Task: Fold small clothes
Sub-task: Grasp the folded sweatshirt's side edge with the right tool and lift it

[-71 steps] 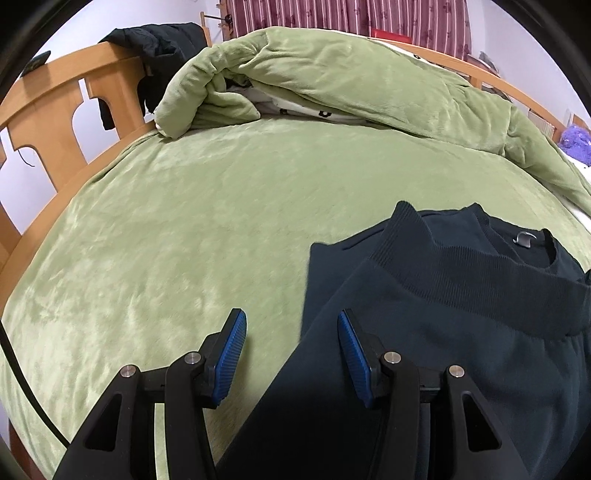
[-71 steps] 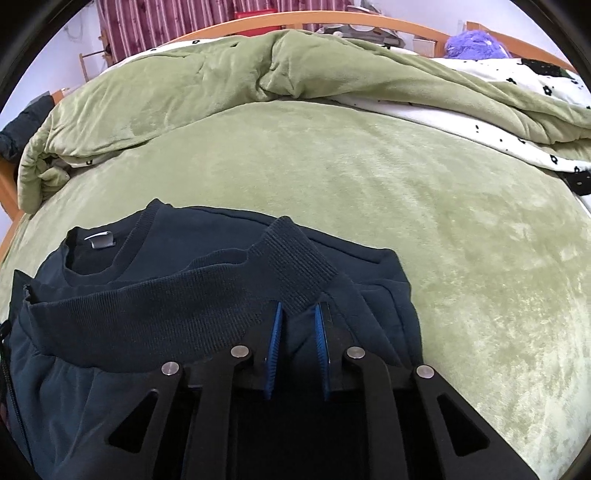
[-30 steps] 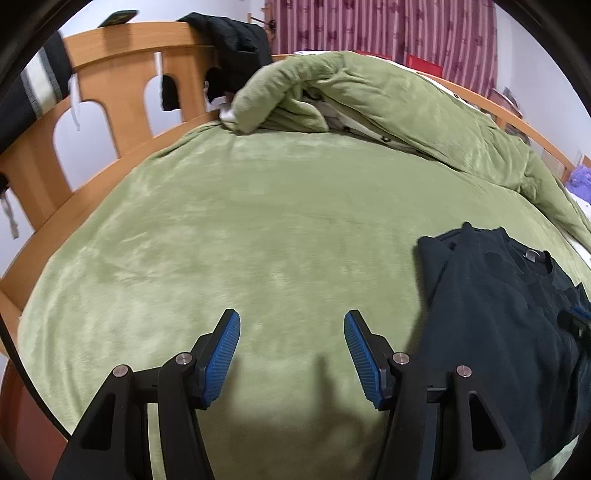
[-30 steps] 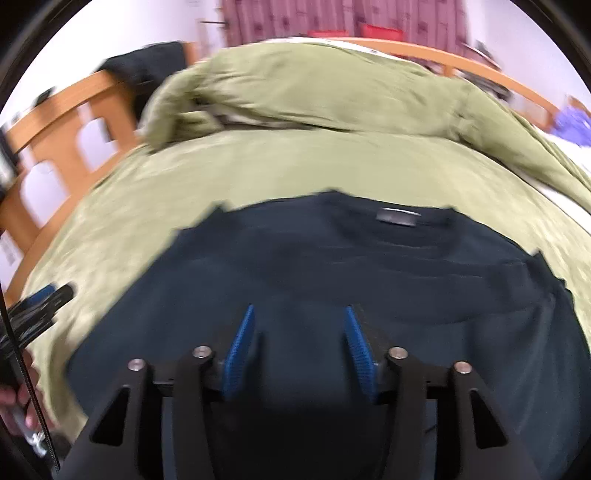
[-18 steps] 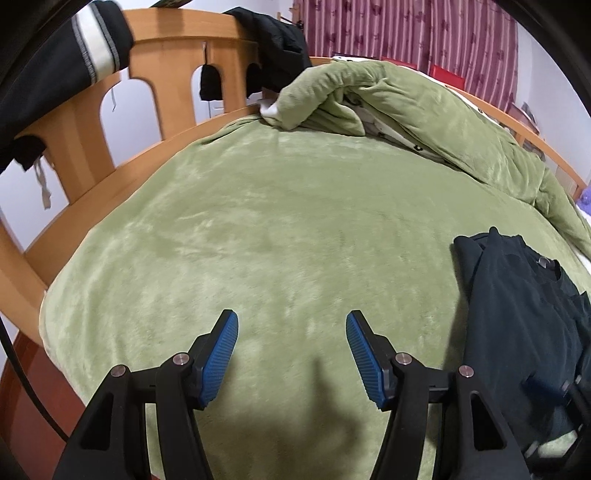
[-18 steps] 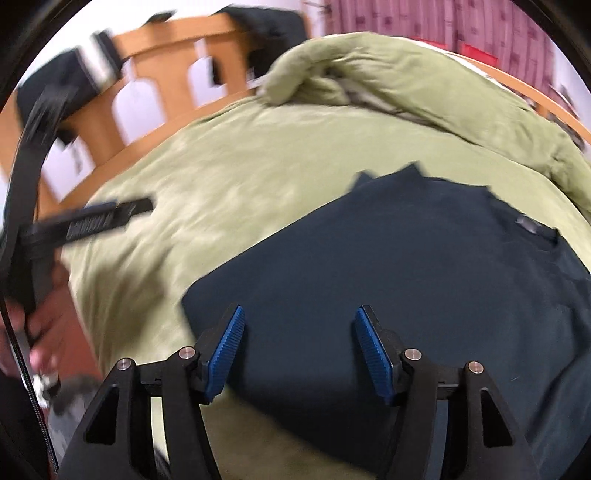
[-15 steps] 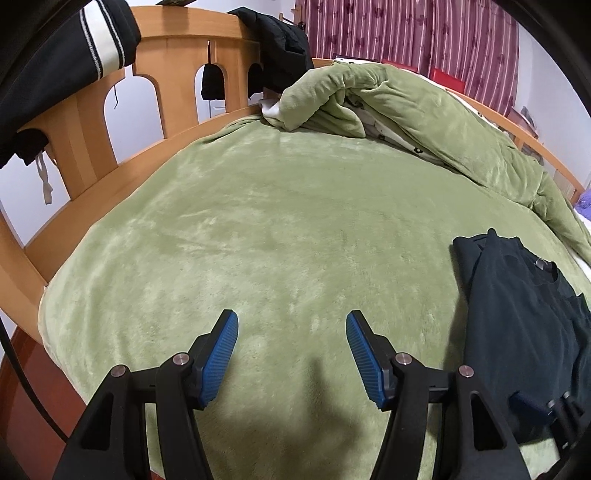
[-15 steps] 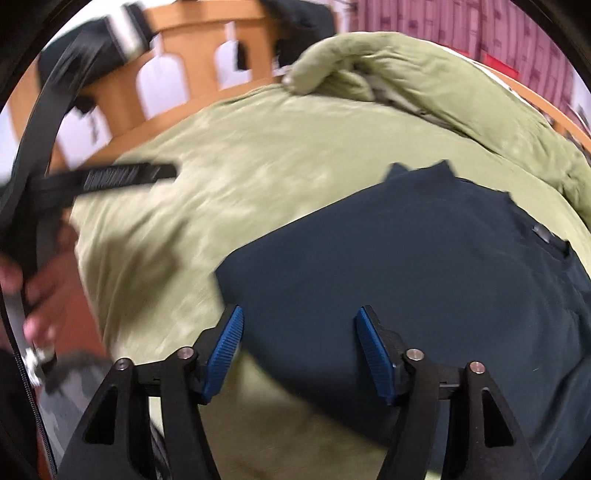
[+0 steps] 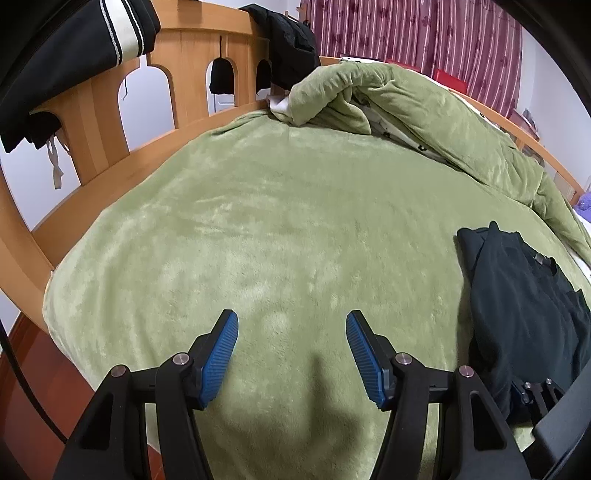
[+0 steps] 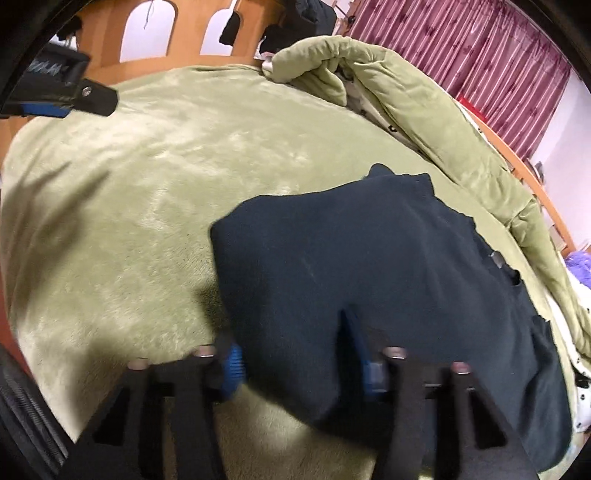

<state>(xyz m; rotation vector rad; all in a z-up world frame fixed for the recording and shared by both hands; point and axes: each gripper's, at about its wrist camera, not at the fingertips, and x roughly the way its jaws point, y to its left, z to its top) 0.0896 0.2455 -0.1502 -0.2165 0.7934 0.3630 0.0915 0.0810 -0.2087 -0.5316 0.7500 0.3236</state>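
the right gripper (image 10: 295,363) sat at the near edge of the dark folded garment (image 10: 369,266), which lay on the green plush blanket (image 10: 147,177) toward the right side of the bed. its jaws had just been closing, and the garment's near edge lay between the blue pads (image 10: 232,369); the view was blurred there, so i could not tell whether the pads already pressed on the cloth. in the left wrist view the same gripper showed only as a dark tip at the garment's near corner.

the left gripper (image 9: 291,354) was held above bare blanket, well apart from the garment and to its left, jaws spread with nothing between its ribbed blue pads (image 9: 219,356). its shadow fell on the blanket just under it.

beyond the garment, whose neck label (image 9: 540,259) faced the far side, the blanket ran smooth up to a rumpled green duvet (image 9: 406,107) heaped along the far edge, with a white dotted lining showing under its fold. on the left rose the wooden bed frame (image 9: 192,74) with arched cut-outs; dark clothes (image 9: 291,37) hung over its top rail, and a dark striped piece (image 9: 92,33) hung nearer the camera. maroon striped curtains (image 9: 424,37) closed the back of the room.
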